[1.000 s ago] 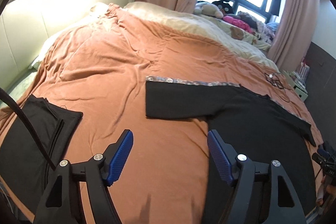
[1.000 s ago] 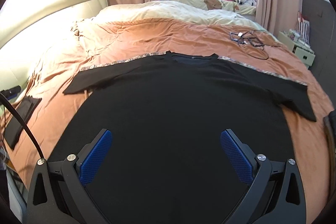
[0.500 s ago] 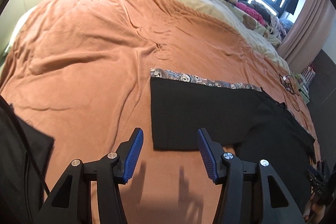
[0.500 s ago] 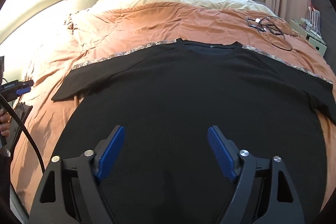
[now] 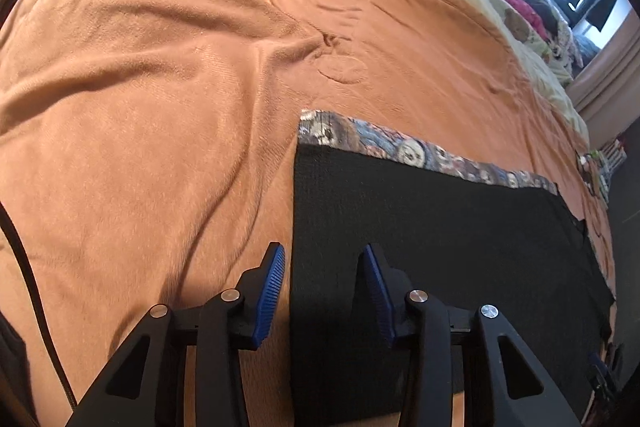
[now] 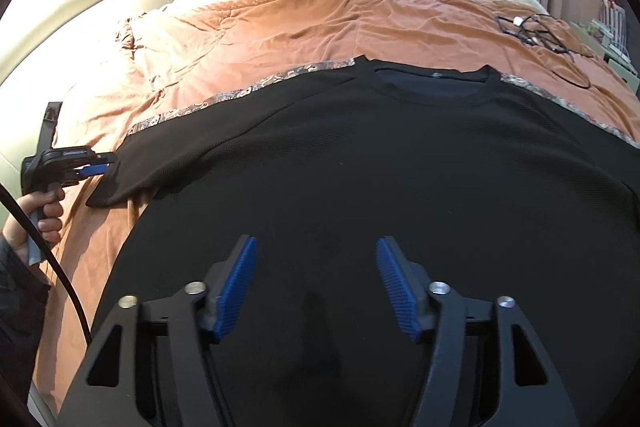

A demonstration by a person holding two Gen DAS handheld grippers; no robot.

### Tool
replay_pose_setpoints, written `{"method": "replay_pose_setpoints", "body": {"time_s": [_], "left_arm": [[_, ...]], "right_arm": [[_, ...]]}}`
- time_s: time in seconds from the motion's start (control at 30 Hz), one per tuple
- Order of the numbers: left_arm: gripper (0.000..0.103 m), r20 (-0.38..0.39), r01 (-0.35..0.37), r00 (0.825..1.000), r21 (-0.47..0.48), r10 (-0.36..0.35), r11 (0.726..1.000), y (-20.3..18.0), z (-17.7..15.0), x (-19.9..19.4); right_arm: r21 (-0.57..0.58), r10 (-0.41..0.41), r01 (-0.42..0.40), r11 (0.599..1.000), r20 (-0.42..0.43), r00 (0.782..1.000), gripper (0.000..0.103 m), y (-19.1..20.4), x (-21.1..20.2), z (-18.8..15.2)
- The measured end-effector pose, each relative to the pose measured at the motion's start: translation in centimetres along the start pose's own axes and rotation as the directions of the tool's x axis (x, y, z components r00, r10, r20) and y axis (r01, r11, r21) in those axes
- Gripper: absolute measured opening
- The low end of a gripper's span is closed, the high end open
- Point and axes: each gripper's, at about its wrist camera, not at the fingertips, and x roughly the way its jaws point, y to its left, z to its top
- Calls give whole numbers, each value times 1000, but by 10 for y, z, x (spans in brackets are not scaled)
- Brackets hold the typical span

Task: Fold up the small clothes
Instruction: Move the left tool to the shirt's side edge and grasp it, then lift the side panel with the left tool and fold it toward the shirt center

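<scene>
**Black T-shirt laid flat on bed, two grippers over it**

Left gripper (image 5: 323,291): angled steeply down over the end of the shirt's sleeve (image 5: 420,223). One blue pad sits over the orange blanket (image 5: 160,107), the other over the black cloth, with the sleeve's edge between them. Jaws part open and closing; pads not yet pressing the cloth. From the right wrist view this same gripper (image 6: 90,169) appears at the sleeve tip, held by one hand (image 6: 46,215) wrapped round its grip.

Right gripper (image 6: 316,287): tilted down over the lower body of the T-shirt (image 6: 400,167). Jaws part open and closing, nothing between the pads but the flat cloth below.

T-shirt: one, black, spread front-up on the blanket, collar toward the far side, a patterned strip (image 5: 420,151) showing along the sleeve's upper edge.

Hard to make out: the shirt's hem is hidden behind the right gripper's frame; its other sleeve is cut off at the picture edge. Whether the left pads touch the bed cannot be told.

Count: two grippers, one shirt, one tangle of cables (image 6: 536,31) on the blanket.
</scene>
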Motion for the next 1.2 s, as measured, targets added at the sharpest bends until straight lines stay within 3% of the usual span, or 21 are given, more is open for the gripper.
{"method": "replay_pose_setpoints", "body": {"time_s": [0.1, 0.17, 0.2, 0.33, 0.63, 0.9, 1.03, 1.2], "left_arm": [[36, 4, -28, 1000, 7, 28, 1000, -1, 7, 8], [11, 1, -33, 999, 14, 33, 999, -5, 11, 11], [6, -10, -9, 1000, 24, 9, 1000, -9, 11, 11], [6, 44, -3, 999, 135, -3, 991, -35, 19, -11], [6, 126, 46, 989, 206, -73, 977, -76, 54, -79], [6, 143, 104, 979, 268, -147, 958, -127, 66, -114], [6, 160, 99, 975, 312, -155, 945, -157, 66, -130], [6, 140, 131, 971, 360, -192, 924, -194, 62, -139]], "right_arm": [[14, 24, -23, 1000, -15, 1000, 43, 6, 17, 10], [19, 37, -36, 999, -23, 999, 38, 10, 25, 14], [20, 46, -46, 999, -27, 999, 35, 13, 30, 17], [26, 92, -91, 995, -40, 995, 32, 26, 51, 30], [70, 182, -178, 981, -56, 982, 32, 51, 104, 54], [154, 253, -236, 959, -103, 962, 32, 69, 163, 72], [154, 248, -227, 962, -135, 959, 32, 79, 175, 79], [219, 249, -212, 952, -155, 956, 33, 60, 162, 83]]}}
